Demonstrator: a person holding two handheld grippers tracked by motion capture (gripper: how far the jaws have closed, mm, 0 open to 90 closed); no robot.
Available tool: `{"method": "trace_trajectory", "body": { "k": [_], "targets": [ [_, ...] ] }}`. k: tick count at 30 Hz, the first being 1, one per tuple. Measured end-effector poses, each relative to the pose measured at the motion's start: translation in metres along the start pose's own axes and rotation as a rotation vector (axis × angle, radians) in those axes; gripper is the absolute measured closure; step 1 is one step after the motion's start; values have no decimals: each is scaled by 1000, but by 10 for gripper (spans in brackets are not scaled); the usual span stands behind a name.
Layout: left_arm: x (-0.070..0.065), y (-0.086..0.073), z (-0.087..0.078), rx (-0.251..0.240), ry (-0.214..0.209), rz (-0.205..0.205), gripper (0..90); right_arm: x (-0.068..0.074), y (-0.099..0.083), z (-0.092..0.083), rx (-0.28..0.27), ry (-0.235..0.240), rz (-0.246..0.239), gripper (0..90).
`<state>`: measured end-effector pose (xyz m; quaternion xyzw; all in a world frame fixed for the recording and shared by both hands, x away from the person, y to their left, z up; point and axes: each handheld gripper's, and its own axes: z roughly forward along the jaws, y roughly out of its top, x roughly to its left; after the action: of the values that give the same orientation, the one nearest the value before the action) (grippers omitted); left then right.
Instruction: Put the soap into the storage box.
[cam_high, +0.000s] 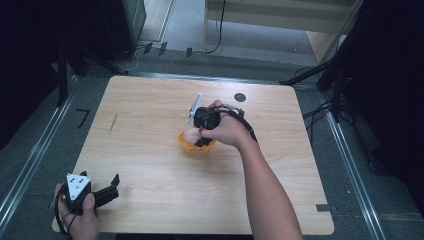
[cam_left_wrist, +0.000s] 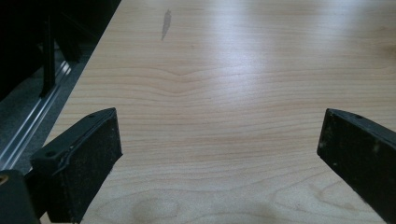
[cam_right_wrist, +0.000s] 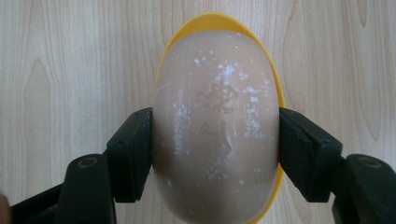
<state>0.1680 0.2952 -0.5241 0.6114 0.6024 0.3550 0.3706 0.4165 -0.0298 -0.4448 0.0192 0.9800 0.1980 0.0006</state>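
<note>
A pale beige oval bar, like a soap (cam_right_wrist: 215, 121), is clamped between the black jaws of my right gripper (cam_right_wrist: 215, 149), directly over a small orange bowl (cam_right_wrist: 219, 21). In the high view the right gripper (cam_high: 202, 131) points down at mid-table, with the bar (cam_high: 191, 134) in the orange bowl (cam_high: 186, 145). Whether the bar rests in the bowl or hovers just above it I cannot tell. My left gripper (cam_high: 116, 186) lies low at the table's near-left corner, open, with bare wood between its pads (cam_left_wrist: 88, 154).
A wooden table (cam_high: 150, 165) carries a small dark round mark (cam_high: 240, 97) near the far edge and a thin dark streak (cam_high: 113, 123) at the left. Metal rails and black stands flank both sides; cables lie on the floor beyond.
</note>
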Motion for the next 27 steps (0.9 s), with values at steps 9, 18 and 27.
{"method": "trace_trajectory", "body": {
  "k": [9, 18, 27],
  "targets": [
    [0, 0, 0, 0, 0, 0, 1, -4, -2, 6, 8, 8, 2, 337],
    [1, 0, 0, 0, 1, -2, 1, -7, -3, 9, 9, 18, 25, 335],
    [1, 0, 0, -2, 0, -11, 1, -9, -4, 4, -30, 41, 57, 324]
  ]
}}
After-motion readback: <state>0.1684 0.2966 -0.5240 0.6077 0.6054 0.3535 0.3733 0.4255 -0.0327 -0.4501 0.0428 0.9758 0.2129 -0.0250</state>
